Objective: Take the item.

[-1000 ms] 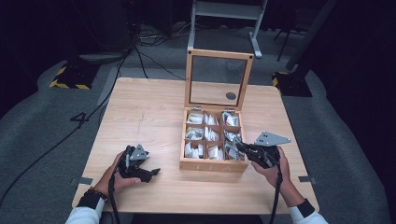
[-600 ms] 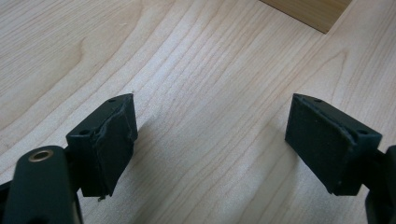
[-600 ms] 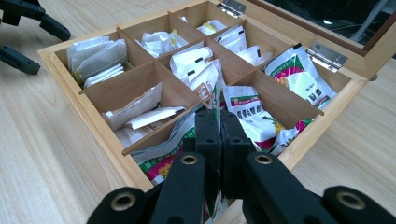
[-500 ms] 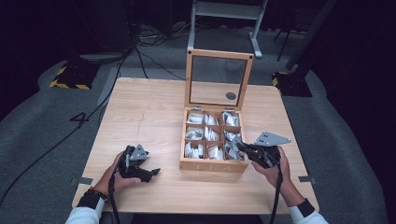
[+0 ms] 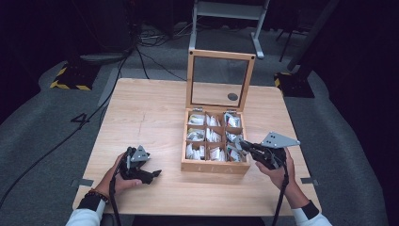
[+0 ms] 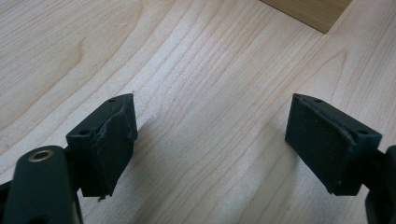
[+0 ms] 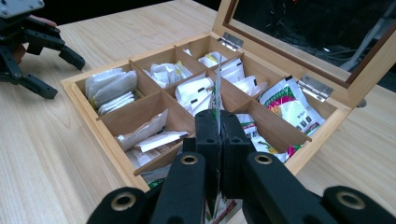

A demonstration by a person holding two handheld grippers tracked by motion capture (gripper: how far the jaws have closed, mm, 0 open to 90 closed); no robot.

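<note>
A: How far has the work got?

B: A thin white and green paper sachet [image 7: 217, 100] has been pinched edge-on between the pressed-together jaws of the right gripper [image 7: 218, 122], over the compartment of the partitioned wooden box [image 5: 214, 166] at its front right corner. It is judged to be gripped but not yet lifted clear; removal and setting down are left.

A: Which way is it pointed?

B: It is held upright, long axis vertical, top edge up. The left gripper [image 5: 151, 175] is rested on the pale wooden surface [image 5: 146, 108] near the front left corner, jaws spread, nothing between.
</note>
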